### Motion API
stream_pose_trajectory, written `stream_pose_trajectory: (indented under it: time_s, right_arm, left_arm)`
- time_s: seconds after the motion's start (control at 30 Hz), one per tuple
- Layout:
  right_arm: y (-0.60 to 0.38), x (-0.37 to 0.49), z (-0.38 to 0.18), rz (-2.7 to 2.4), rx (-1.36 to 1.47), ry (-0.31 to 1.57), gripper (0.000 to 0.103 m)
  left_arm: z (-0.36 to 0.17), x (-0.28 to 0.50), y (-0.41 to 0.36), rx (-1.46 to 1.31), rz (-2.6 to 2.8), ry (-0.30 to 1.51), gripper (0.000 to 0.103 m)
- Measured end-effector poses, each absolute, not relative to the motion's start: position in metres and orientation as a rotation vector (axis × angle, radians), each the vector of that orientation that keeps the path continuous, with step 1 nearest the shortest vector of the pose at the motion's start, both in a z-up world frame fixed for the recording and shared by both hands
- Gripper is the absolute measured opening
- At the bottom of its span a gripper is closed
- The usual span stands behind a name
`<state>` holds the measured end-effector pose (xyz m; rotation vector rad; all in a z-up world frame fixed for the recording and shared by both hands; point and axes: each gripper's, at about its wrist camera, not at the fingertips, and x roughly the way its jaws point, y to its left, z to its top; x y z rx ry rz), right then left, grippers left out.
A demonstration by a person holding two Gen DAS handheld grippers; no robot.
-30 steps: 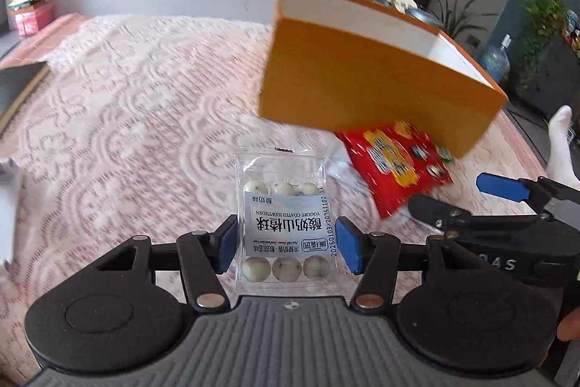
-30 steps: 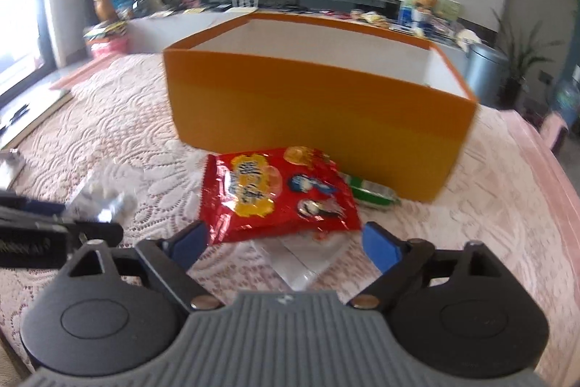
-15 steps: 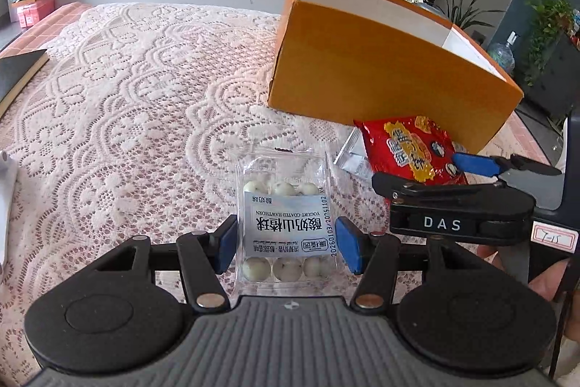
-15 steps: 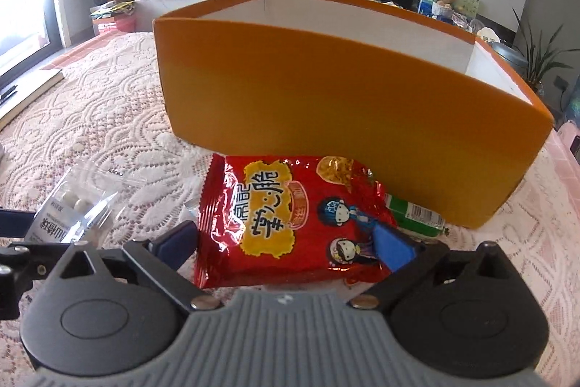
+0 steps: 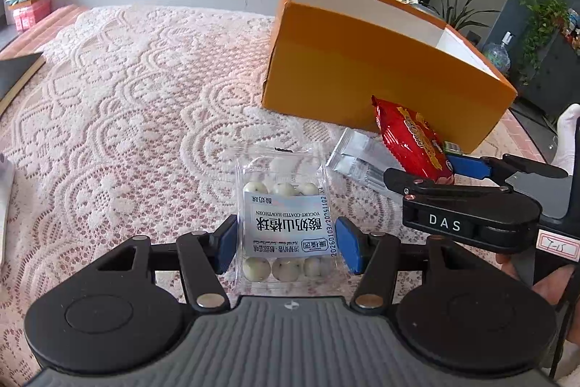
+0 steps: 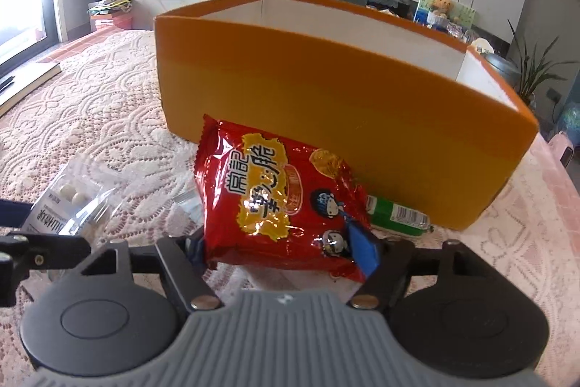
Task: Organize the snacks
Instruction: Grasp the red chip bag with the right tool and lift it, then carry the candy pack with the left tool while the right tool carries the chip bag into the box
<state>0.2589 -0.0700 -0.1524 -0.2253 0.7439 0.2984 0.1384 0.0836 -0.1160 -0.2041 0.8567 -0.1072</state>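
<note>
Snacks lie in front of the orange box point(image 6: 326, 104), which stands open-topped with white inner walls on the lace tablecloth point(image 5: 137, 104). Nothing shows inside the box from either wrist view.

Against the box's near wall the red snack bag point(image 6: 275, 202) tilts up, bulging and creased, its lower edge caught between the pads of the right gripper point(image 6: 286, 252). Those jaws have just been closing, and they now press the bag from both sides; in the left wrist view the bag rises from that gripper at an angle.

Closer to the left side, the clear pouch of yogurt-coated hawthorn balls point(image 5: 284, 223) lies flat on the cloth between the blue pads of the left gripper point(image 5: 286, 243). The pads sit at the pouch's edges at a middling width; whether they actually squeeze it I cannot tell.

A silver packet point(image 5: 357, 160) lies partly under the red bag, and a small green packet point(image 6: 397, 216) rests at the foot of the box.
</note>
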Motion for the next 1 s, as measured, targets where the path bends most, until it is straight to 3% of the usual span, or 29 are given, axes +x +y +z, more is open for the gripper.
stream_pose_trajectory:
  time_s: [0.53, 1.0]
  right_arm:
    - [-0.07, 0.213, -0.109, 0.305, -0.274, 0.68, 0.065]
    - [-0.079, 0.209, -0.033, 0.329, -0.249, 0.653, 0.065]
  left_arm:
    - [-0.087, 0.123, 0.089, -0.237, -0.122, 0.788, 0.065]
    - [-0.017, 0.135, 0.085, -0.26, -0.189, 0.701, 0.065]
